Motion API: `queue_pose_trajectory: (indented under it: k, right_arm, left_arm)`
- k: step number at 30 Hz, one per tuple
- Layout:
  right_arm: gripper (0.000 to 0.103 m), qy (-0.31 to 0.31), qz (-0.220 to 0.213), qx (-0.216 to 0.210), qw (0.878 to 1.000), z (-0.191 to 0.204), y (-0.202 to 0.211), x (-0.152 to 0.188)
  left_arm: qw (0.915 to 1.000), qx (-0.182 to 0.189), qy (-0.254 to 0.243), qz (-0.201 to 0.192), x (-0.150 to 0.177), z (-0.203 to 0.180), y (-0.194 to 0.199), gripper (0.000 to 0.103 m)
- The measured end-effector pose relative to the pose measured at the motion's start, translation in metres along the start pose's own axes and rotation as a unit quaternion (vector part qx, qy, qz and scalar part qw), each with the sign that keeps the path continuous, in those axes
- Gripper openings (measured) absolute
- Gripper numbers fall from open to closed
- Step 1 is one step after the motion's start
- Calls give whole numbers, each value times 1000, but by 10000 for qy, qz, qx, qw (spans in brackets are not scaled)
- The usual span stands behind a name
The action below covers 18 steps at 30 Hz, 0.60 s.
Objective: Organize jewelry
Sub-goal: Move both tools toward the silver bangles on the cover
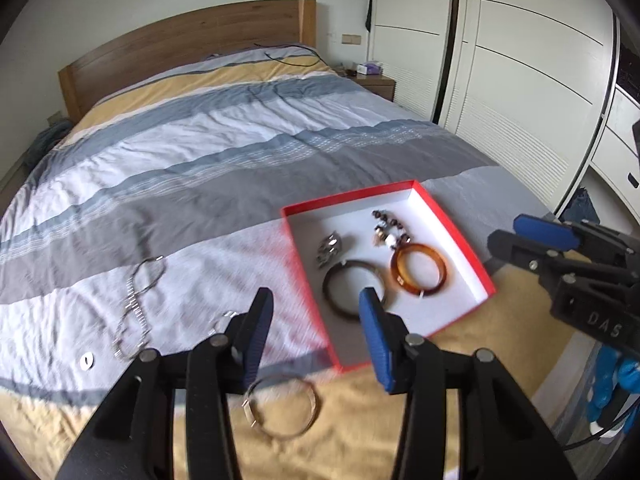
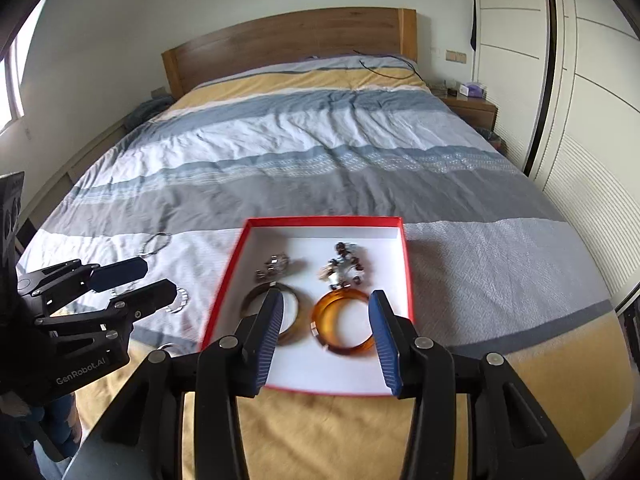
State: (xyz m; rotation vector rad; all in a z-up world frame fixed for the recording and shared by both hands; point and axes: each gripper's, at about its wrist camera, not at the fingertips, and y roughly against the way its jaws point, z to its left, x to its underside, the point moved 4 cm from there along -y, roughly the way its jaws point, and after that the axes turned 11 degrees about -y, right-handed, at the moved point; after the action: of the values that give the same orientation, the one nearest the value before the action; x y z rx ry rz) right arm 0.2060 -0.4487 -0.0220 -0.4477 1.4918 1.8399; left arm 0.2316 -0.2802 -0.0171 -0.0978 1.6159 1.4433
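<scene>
While both jaws stand parted and empty above the bed (image 2: 320, 152), the left gripper (image 1: 316, 320) is seen over three loose pieces: a chain necklace (image 1: 138, 300), a small ring (image 1: 87, 359) and a thin metal bangle (image 1: 282, 406). Rightward, beneath the right gripper (image 2: 326, 316), one red box (image 2: 404, 264) holds four: a metal watch (image 2: 276, 266), a dark bangle (image 2: 248, 300), a beaded bracelet (image 2: 344, 264) and an amber bangle (image 2: 344, 344).

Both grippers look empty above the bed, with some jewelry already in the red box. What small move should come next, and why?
Probably lower the left gripper onto the thin silver bangle lying on the yellow stripe just below its open fingers. It is the nearest piece outside the red box, which already holds the amber bangle and dark bangle. The right gripper hangs open over the box, holding nothing.
</scene>
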Motion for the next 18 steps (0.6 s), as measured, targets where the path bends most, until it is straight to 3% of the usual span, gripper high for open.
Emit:
queue_pose_trajectory:
  k: [8,18]
  right_arm:
    - [44,96,-51,-260,9996,48,61,40]
    - [44,252,-95,-474,9985,100,106,75]
  left_arm:
    - [9994,-313,112,33,56,26,79,43]
    - [9974,-620,369,-73,112,58,151,43]
